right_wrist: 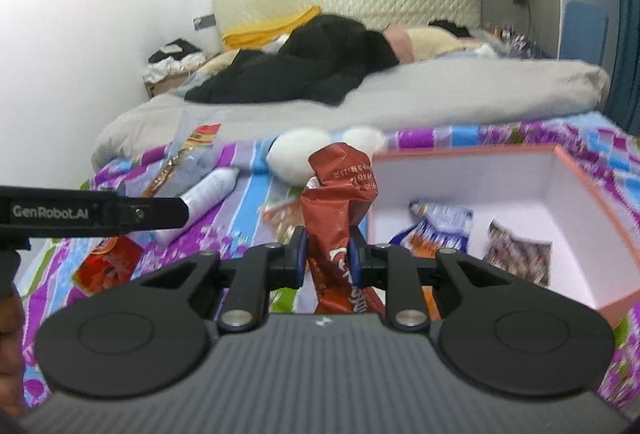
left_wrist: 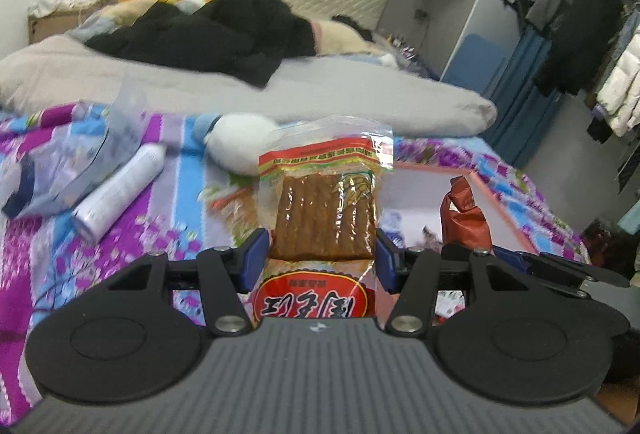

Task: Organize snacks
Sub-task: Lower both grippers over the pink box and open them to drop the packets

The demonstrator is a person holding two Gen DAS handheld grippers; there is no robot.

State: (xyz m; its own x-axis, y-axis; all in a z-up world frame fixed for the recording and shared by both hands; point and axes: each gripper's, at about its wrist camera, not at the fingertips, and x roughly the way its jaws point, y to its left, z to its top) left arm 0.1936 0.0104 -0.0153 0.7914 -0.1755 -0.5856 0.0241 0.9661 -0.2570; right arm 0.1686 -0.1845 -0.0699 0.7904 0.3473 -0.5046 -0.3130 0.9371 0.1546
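Clear plastic wraps the brown sticks pack (left_wrist: 320, 210) that our left hand-held gripper (left_wrist: 318, 258) clamps above the patterned bedspread (left_wrist: 132, 234). Our right hand-held gripper (right_wrist: 326, 254) is clamped on a crumpled red packet (right_wrist: 340, 194), beside the pink-rimmed box (right_wrist: 580, 194) holding two snacks.

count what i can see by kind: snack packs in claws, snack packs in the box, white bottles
Snack packs in claws: 2 (strip pack, left claw; red-brown pack, right claw)
Snack packs seen in the box: 2 (blue-white pack, dark pack)
White bottles: 1
Total: 5
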